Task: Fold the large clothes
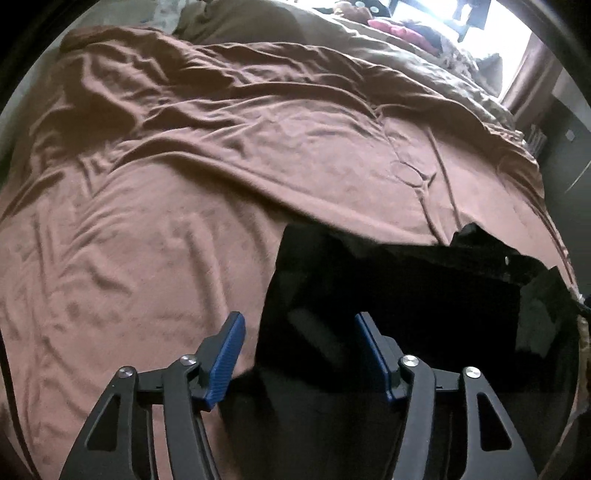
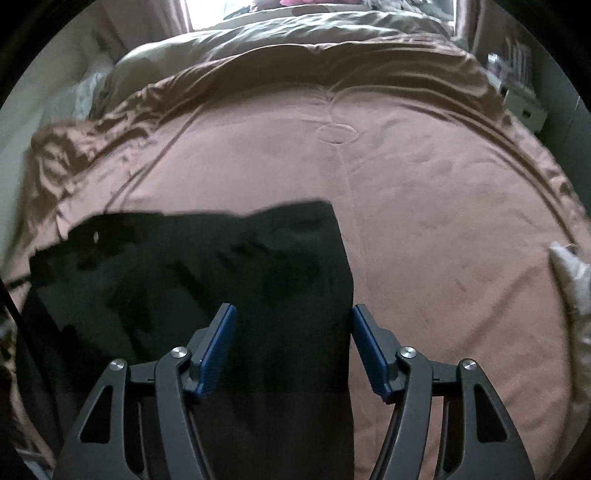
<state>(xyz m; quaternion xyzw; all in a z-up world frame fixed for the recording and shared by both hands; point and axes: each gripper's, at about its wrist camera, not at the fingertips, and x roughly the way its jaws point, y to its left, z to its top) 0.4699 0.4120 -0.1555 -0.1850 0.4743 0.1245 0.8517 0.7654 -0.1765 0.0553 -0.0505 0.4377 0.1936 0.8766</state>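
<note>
Black garment (image 1: 388, 295): a dark piece of clothing lying on the brown bedspread (image 1: 166, 221), lower right of the left wrist view and lower left of the right wrist view (image 2: 221, 277); partly laid flat, its far edge rumpled.
Bedspread: wrinkled toward the upper left in the left view, smoother in the right view (image 2: 424, 221).
Left gripper (image 1: 299, 325): jaws apart, nothing pinched; the garment's left edge runs between the fingers, but the pads do not press on it.
Right gripper (image 2: 293, 317): jaws apart, holding nothing; the garment's right edge lies between the fingers.
Step in hand: seemingly lining up both grippers over the garment's two side edges, ahead of a grasp.
Next move: probably lower each gripper onto its edge and close on one layer only, keeping clear of the bedspread, then lift both sides evenly for the fold.
Pile at the window (image 1: 399, 29): pink and dark things, too blurred to name.
</note>
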